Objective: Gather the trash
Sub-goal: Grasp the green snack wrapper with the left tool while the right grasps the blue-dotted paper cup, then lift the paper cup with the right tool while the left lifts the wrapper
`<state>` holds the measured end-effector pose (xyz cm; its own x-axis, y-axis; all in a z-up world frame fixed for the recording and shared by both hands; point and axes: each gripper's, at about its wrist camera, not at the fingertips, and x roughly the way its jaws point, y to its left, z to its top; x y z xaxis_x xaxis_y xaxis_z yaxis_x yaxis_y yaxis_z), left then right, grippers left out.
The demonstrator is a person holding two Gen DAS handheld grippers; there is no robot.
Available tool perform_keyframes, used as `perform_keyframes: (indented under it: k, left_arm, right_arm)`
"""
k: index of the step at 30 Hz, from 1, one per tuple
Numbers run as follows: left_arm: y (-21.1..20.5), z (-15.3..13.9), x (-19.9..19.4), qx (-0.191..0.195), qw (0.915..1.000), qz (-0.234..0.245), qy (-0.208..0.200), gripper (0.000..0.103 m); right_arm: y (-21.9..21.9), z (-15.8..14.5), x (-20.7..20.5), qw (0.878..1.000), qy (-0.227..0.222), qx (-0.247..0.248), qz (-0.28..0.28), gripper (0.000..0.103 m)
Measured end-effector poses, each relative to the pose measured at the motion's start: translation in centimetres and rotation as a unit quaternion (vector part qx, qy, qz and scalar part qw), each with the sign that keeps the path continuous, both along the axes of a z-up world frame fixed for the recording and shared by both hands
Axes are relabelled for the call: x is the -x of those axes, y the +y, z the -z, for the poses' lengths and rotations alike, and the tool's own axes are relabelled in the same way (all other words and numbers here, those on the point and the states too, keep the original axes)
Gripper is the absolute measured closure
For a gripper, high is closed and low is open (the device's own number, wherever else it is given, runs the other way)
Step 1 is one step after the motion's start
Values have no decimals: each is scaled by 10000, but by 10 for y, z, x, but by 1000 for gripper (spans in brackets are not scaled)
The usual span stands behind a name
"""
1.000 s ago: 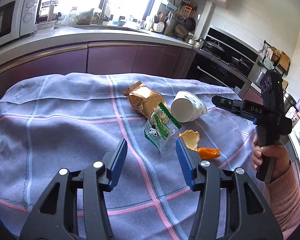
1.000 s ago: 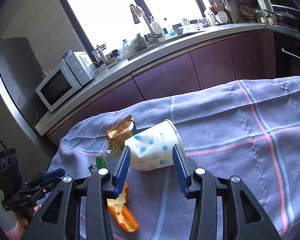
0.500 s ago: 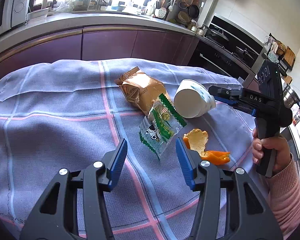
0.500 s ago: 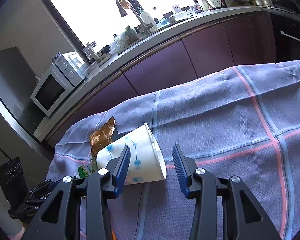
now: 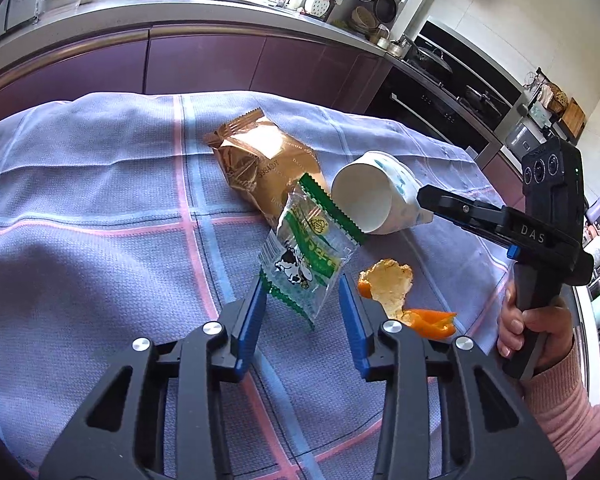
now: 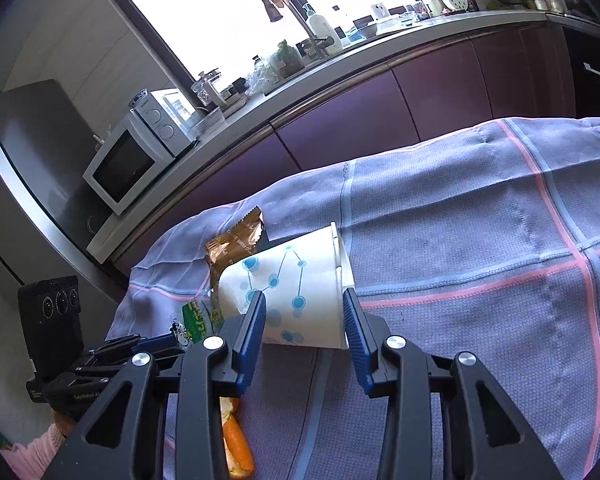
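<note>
left hand-held gripper (image 5: 302,300): jaws have just been closing, now narrower than a second ago; the green wrapper (image 5: 308,248) sits between the blue pads, near pad at its lower corner, far pad a hair off. Not a firm pinch yet, reads as open around it.
right hand-held gripper (image 6: 303,312): jaws have also just been closing; the paper cup (image 6: 296,288) lies on its side between them, both pads at the cup wall, looks gripped.
change: both grippers have come in over the trash since a second ago; the wrapper was ahead of the left tips, now it is inside them; the cup was just beyond the right tips, now between them.
meaning: judged as two pickups started at once; next is likely finishing the squeeze and lifting.
other trash: brown snack bag (image 5: 260,168) just beyond the wrapper, touching it; orange peel (image 5: 400,296) just right of the left gripper, untouched.
surface: desk under a lilac checked cloth (image 5: 100,240).
person: hand (image 5: 536,328) and pink sleeve hold the right handle.
hidden: no bin in either view; right pads' contact on the far cup side not clear; wrapper's underside covered by the pads; peel cut off behind the right gripper body.
</note>
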<state>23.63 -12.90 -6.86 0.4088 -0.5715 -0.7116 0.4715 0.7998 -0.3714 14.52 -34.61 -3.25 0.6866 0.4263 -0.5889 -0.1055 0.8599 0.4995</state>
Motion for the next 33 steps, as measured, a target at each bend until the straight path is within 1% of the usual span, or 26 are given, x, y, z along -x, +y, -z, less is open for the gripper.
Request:
perform_keyframes:
  k: [2, 4, 7, 10, 14, 19, 30, 33]
  left_arm:
    - [0, 1, -1, 3, 10000, -4, 10, 72]
    - [0, 1, -3, 34, 10000, 5, 16, 73]
    - [0, 1, -2, 66, 10000, 29, 22, 81]
    - [-1, 1, -1, 78, 10000, 15, 11, 81]
    - [0, -2, 2, 111, 9999, 20, -40, 84]
    - [7, -12, 15, 78, 9996, 13, -255, 85]
    - [38, -39, 49, 81, 9973, -180, -706, 85]
    - [49, -46, 58, 116, 9967, -220, -774, 85]
  right_arm:
    - [2, -1, 4, 10000, -28, -6, -51, 75]
    - [3, -1, 7, 10000, -53, 6, -83, 78]
    - [5, -3, 11, 9999, -90, -18, -137, 84]
    - [8, -2, 14, 9997, -109, -7, -196, 89]
    - [14, -5, 20, 9995, -210, 68, -224, 93]
    - [21, -13, 28, 9988, -391, 192, -243, 99]
    - [42, -29, 44, 9964, -693, 347, -338, 101]
    - [49, -31, 49, 9958, -747, 366, -393, 101]
